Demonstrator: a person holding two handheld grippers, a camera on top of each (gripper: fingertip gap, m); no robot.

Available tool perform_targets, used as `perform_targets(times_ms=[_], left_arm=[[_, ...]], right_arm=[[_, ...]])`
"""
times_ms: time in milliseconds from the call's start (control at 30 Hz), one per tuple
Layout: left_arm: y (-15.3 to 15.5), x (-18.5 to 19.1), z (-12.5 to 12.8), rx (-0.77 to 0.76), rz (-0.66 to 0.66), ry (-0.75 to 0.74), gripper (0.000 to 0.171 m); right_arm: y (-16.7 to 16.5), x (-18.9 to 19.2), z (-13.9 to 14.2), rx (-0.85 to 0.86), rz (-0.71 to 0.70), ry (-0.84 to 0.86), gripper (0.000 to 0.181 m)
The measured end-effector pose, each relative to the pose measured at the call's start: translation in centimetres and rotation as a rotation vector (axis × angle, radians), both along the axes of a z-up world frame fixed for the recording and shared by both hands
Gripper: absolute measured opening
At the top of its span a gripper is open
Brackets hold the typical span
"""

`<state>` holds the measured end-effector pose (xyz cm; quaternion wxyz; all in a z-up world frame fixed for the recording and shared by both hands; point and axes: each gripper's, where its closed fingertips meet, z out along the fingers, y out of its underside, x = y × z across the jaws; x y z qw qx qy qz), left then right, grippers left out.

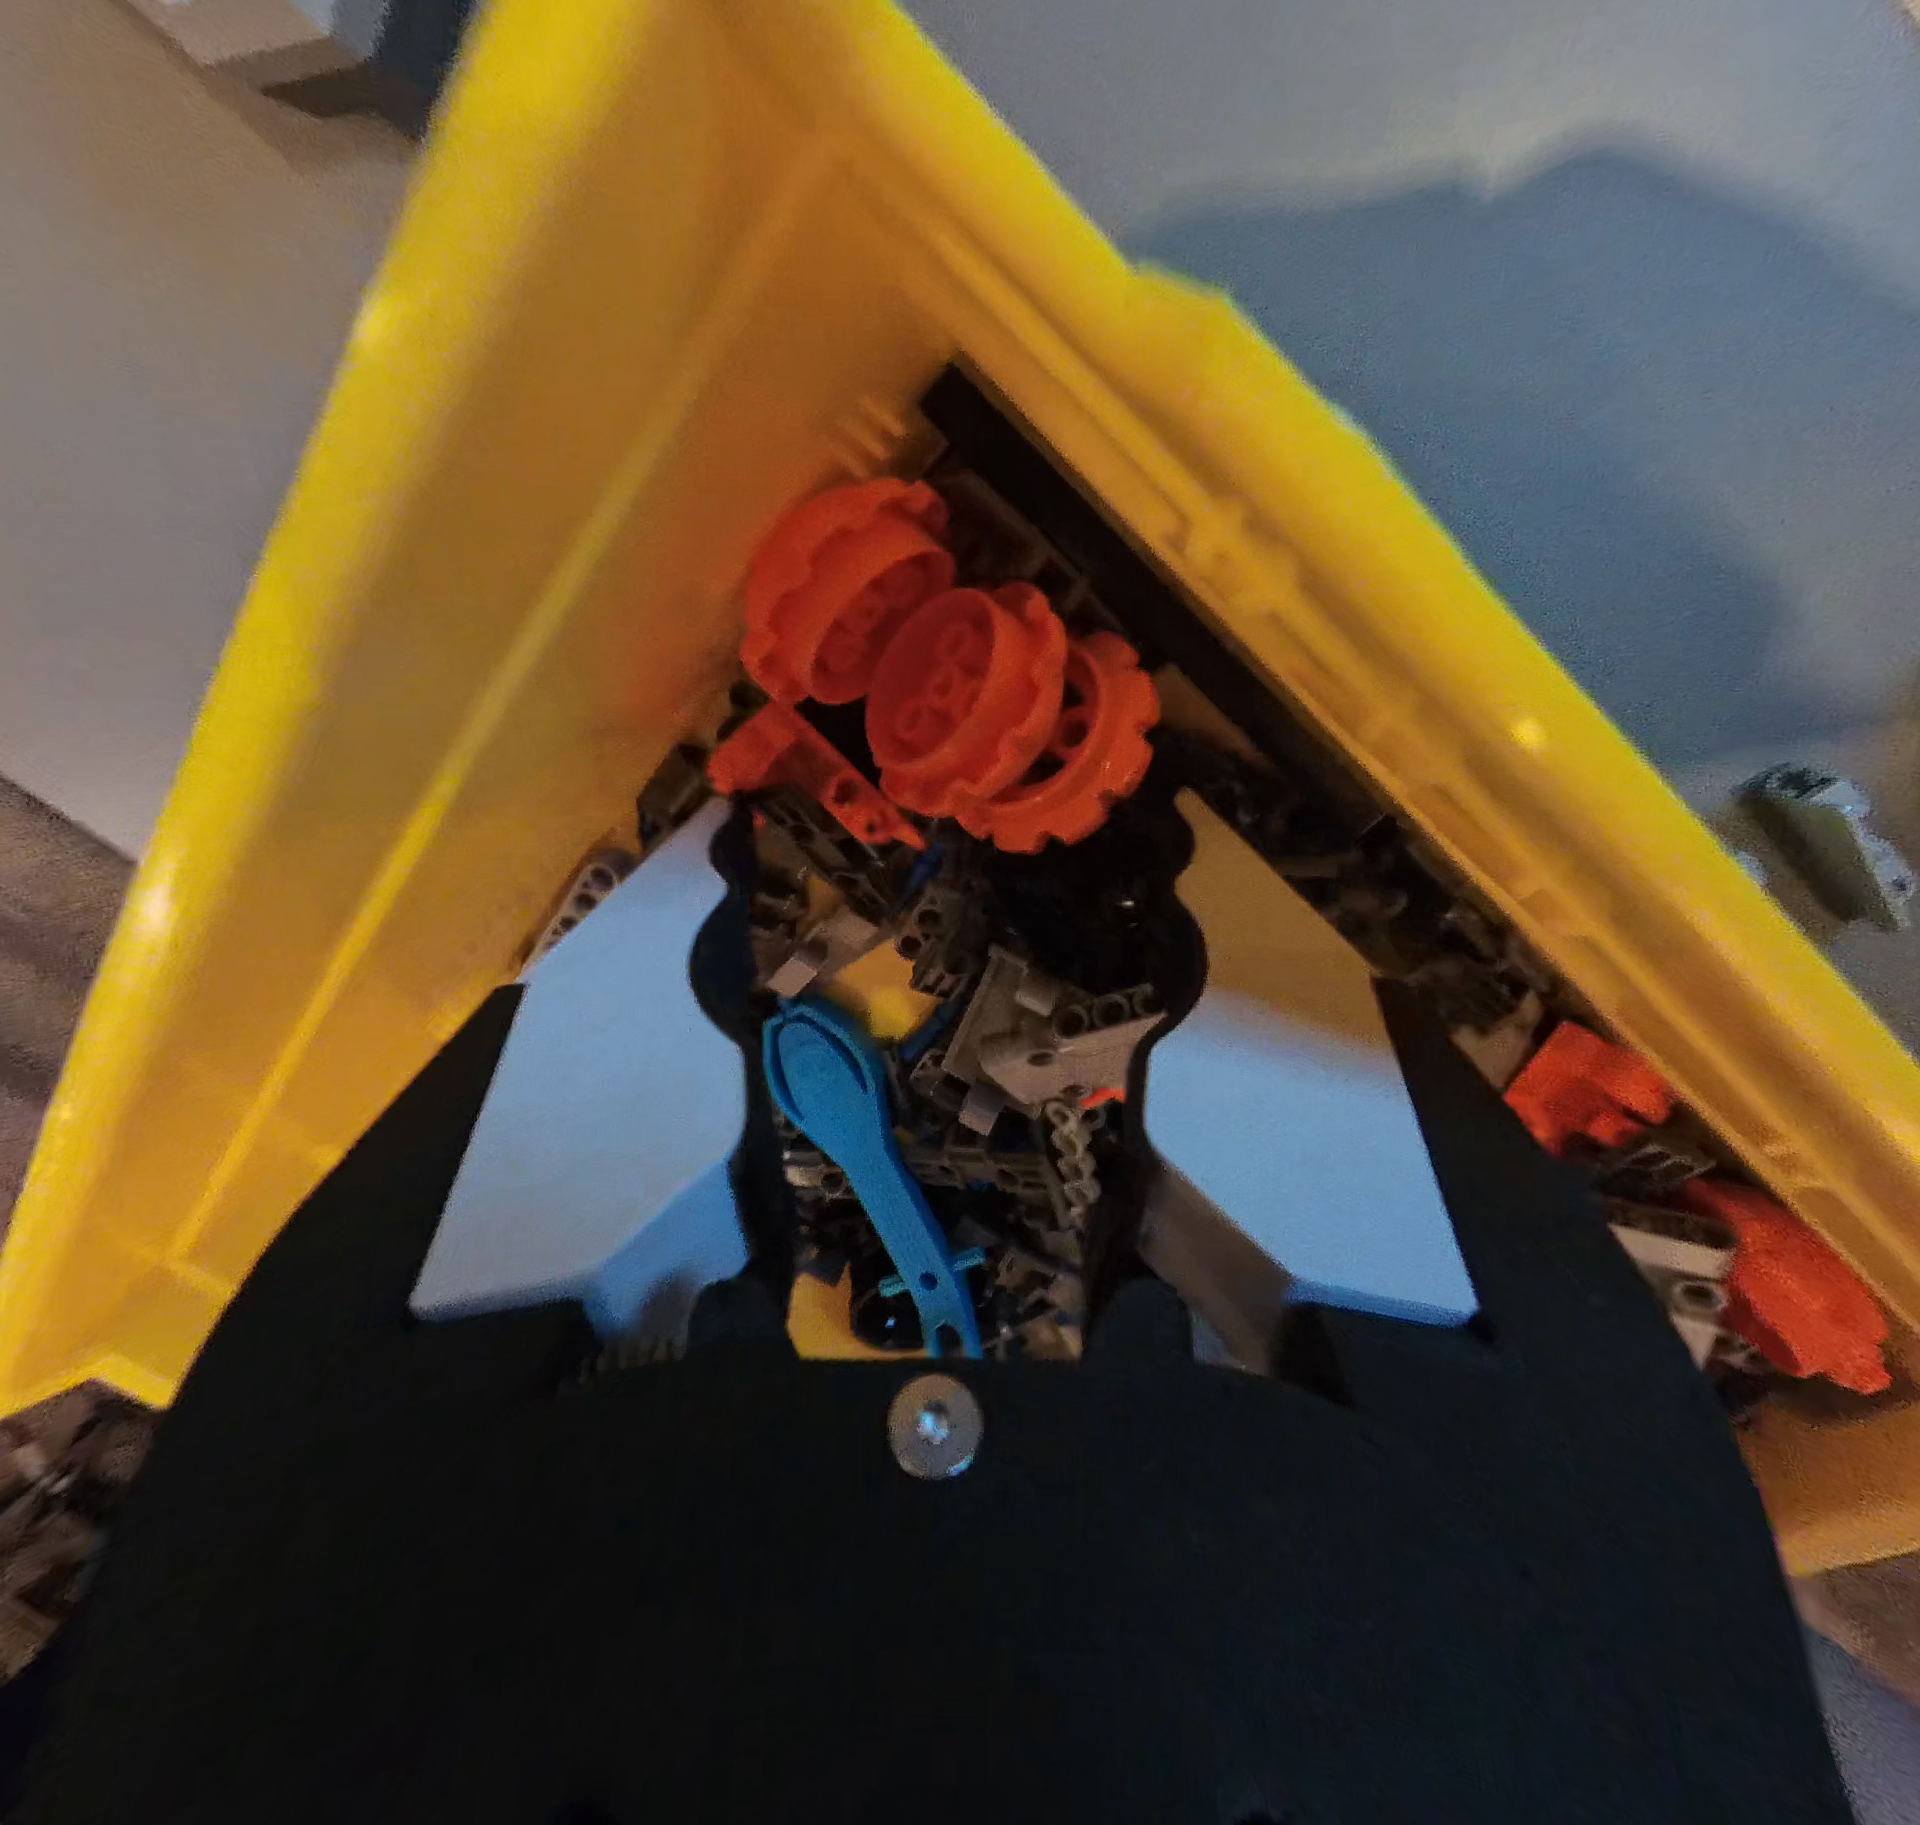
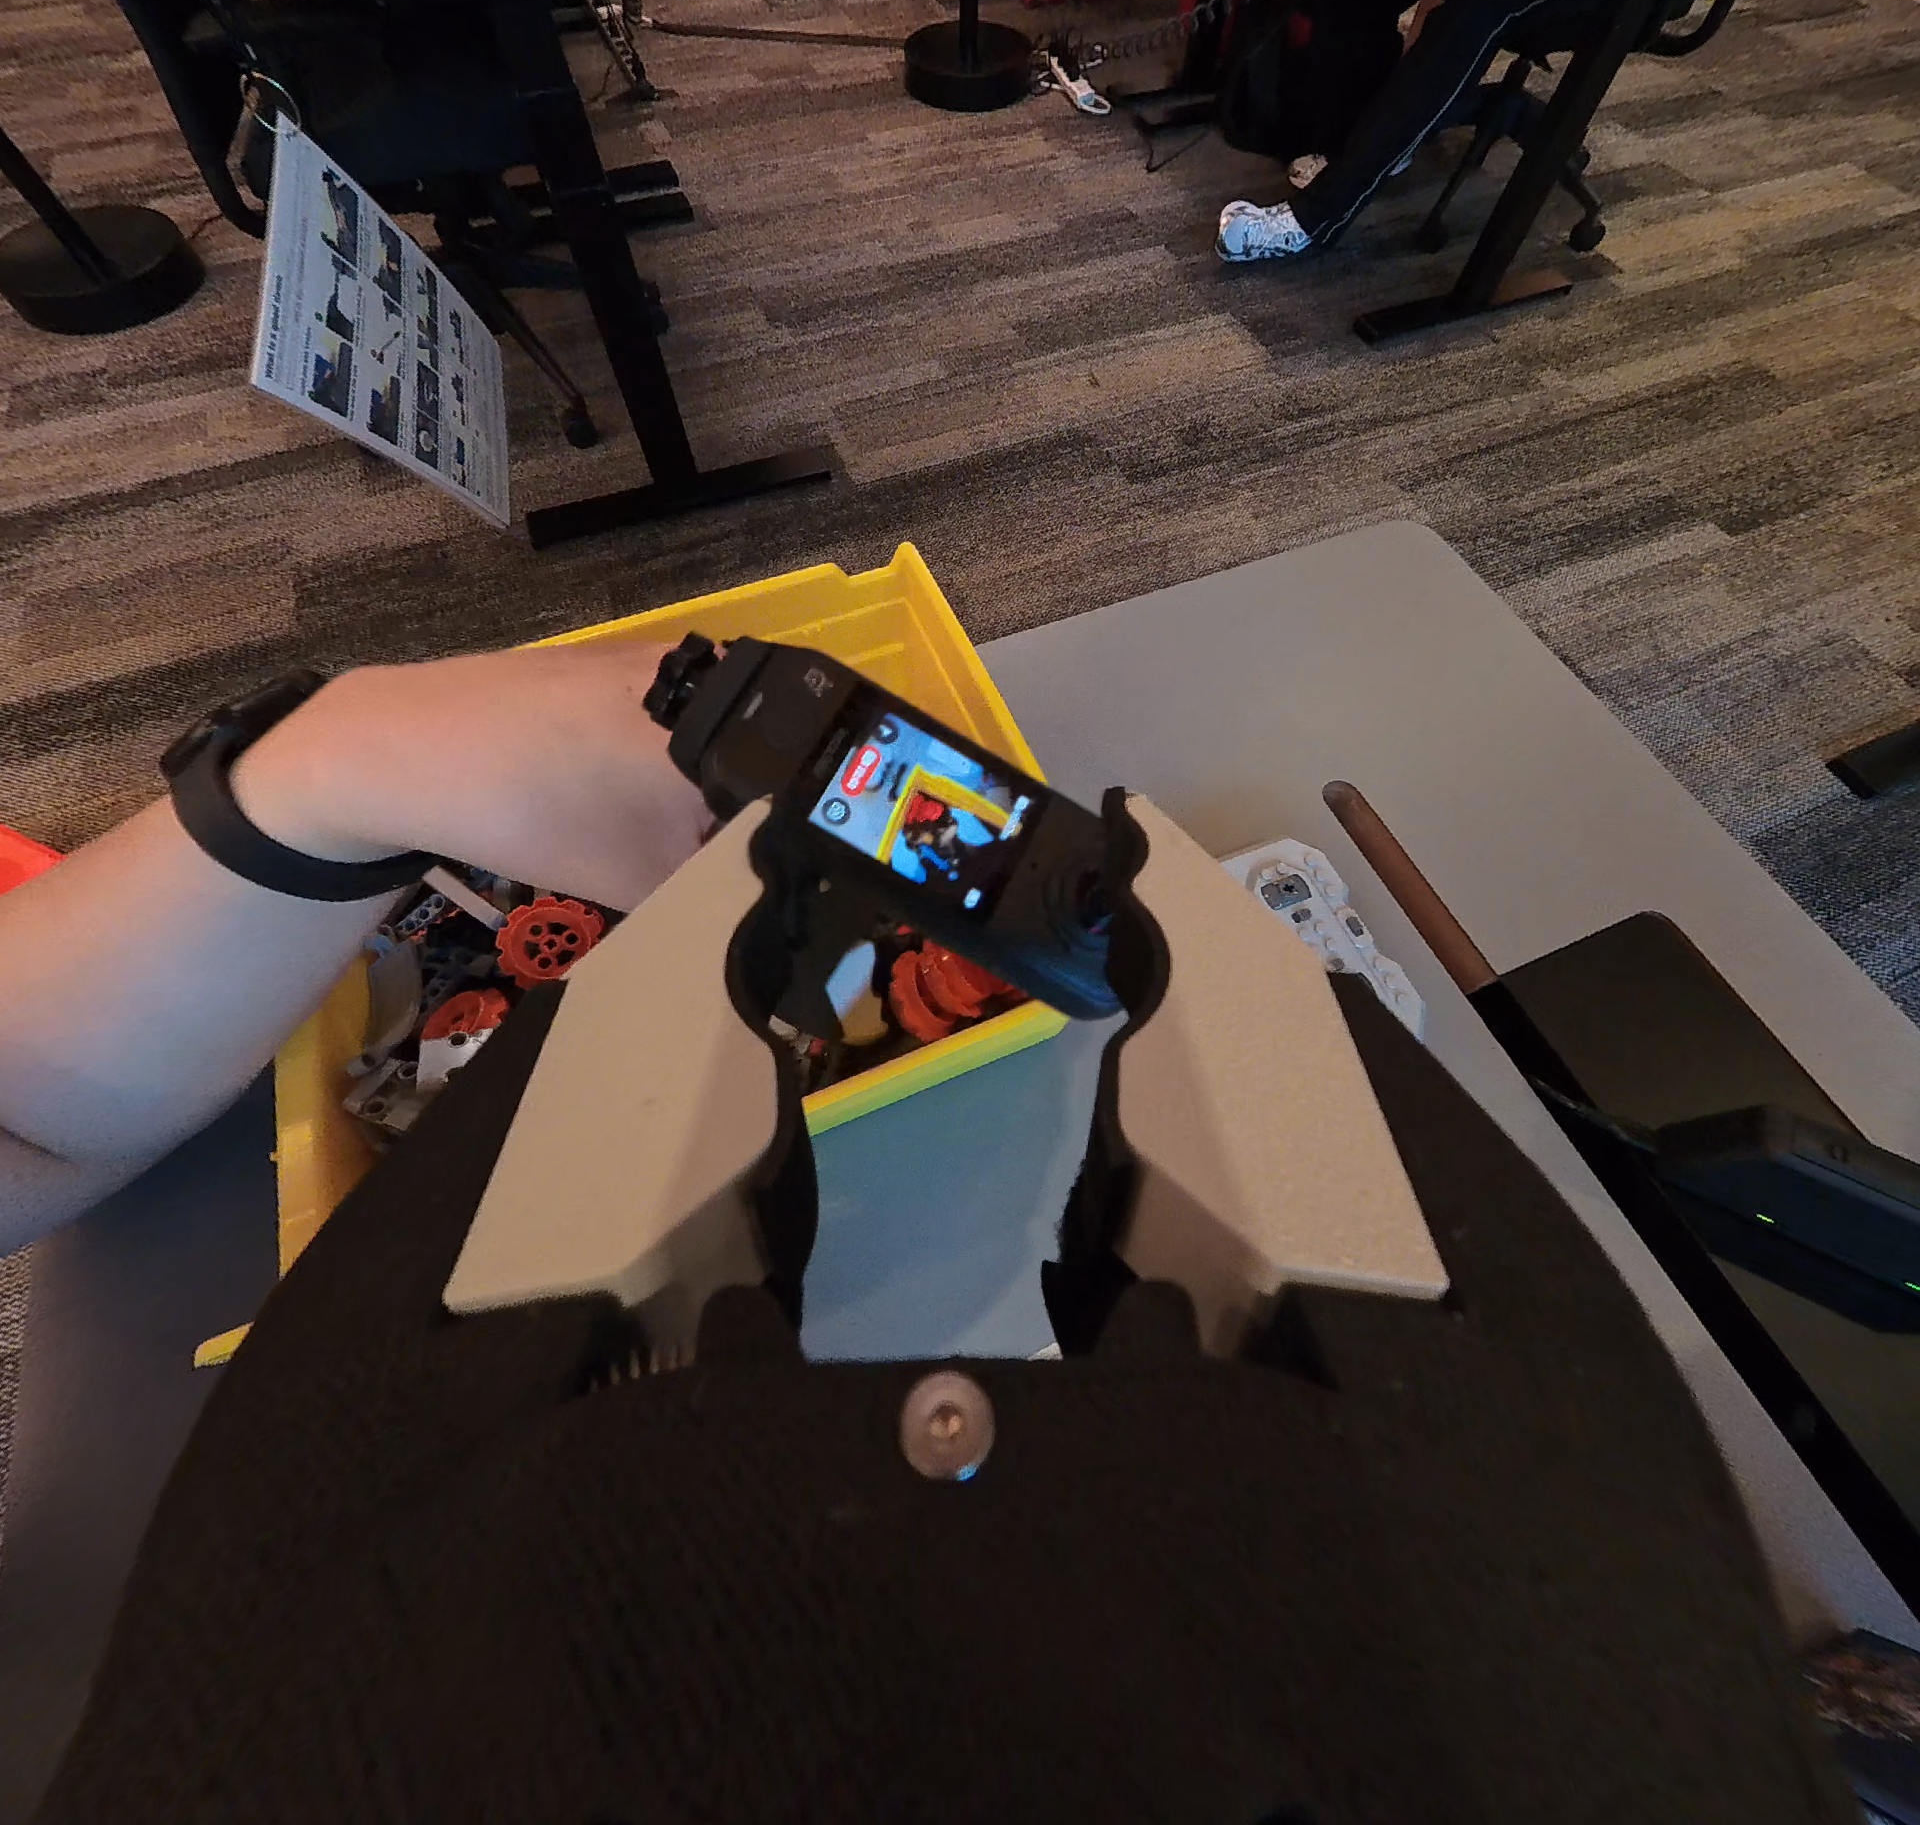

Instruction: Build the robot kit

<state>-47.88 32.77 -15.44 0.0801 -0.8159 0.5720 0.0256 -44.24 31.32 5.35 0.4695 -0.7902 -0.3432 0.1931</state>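
Observation:
My left gripper [image 1: 951,902] is open and reaches down into a yellow plastic bin [image 1: 520,632]. Its fingertips hover just above a pile of building-toy parts. Three orange wheels [image 1: 935,674] lie just beyond the tips, and a blue spoon-shaped piece [image 1: 852,1110] and grey beams [image 1: 1049,1037] lie between the fingers. My right gripper [image 2: 945,840] is open and empty above the table [image 2: 1351,653], in front of the bin [image 2: 904,612]. The left gripper's camera [image 2: 914,819] and the person's forearm [image 2: 416,788] show over the bin.
More orange parts [image 1: 1590,1089] lie along the bin's right wall. On the table right of the bin are a white studded part [image 2: 1309,913], a brown rod [image 2: 1403,882] and a black device [image 2: 1714,1100]. Beyond are carpet, desk legs, a hanging printed sheet [image 2: 379,321] and a seated person's shoe [image 2: 1262,227]. Across from one pair of fingers to the other is roughly 20 cm. My right tips are about 30 cm from the brown rod [image 2: 1403,882], my left tips only 20 cm.

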Motion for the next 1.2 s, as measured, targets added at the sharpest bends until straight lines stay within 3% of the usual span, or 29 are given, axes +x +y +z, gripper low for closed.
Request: perform_targets(times_ms=[100,233,267,300,600,733,767,833,900,1033,1200], left_arm=[[-0.6,-1.7,-0.2,-0.011,-0.022,0.076,0.045],[-1.1,-3.0,0.3,-0.058,0.018,0.085,0.025],[-1.4,-3.3,0.7,-0.075,0.023,0.081,0.006],[-1.7,-3.7,1.0,-0.085,0.029,0.08,0.0],[-5.6,-9.6,1.8,-0.271,0.171,0.177,0.0],[-6.7,-10.6,2.0,-0.366,0.275,0.152,0.0],[-6.3,-10.5,2.2,-0.351,0.303,0.133,0.008],[-4.8,-9.8,2.8,-0.281,0.345,0.075,0.042],[-3.0,-8.8,3.6,-0.198,0.35,0.015,0.061],[-1.6,-4.8,4.0,-0.167,0.254,-0.123,0.059],[-0.6,-1.5,2.0,-0.113,0.149,-0.09,0.07]], right_arm=[[0.0,-0.1,-0.2,-0.003,0.0,-0.007,0.059],[0.1,-0.3,-0.5,-0.006,0.0,-0.024,0.059],[0.1,-0.3,-0.5,-0.006,-0.001,-0.027,0.059],[0.1,-0.3,-0.6,-0.006,-0.003,-0.03,0.059],[0.4,-0.2,-1.1,-0.014,-0.017,-0.051,0.06],[0.4,-0.1,-1.2,-0.016,-0.02,-0.059,0.06],[0.4,-0.1,-1.2,-0.016,-0.02,-0.06,0.06],[0.4,-0.2,-1.2,-0.014,-0.019,-0.06,0.06],[0.3,-0.2,-1.1,-0.011,-0.019,-0.058,0.06],[0.3,0.0,-0.9,-0.009,-0.02,-0.053,0.06],[0.4,0.4,-0.7,-0.007,-0.022,-0.04,0.059]])
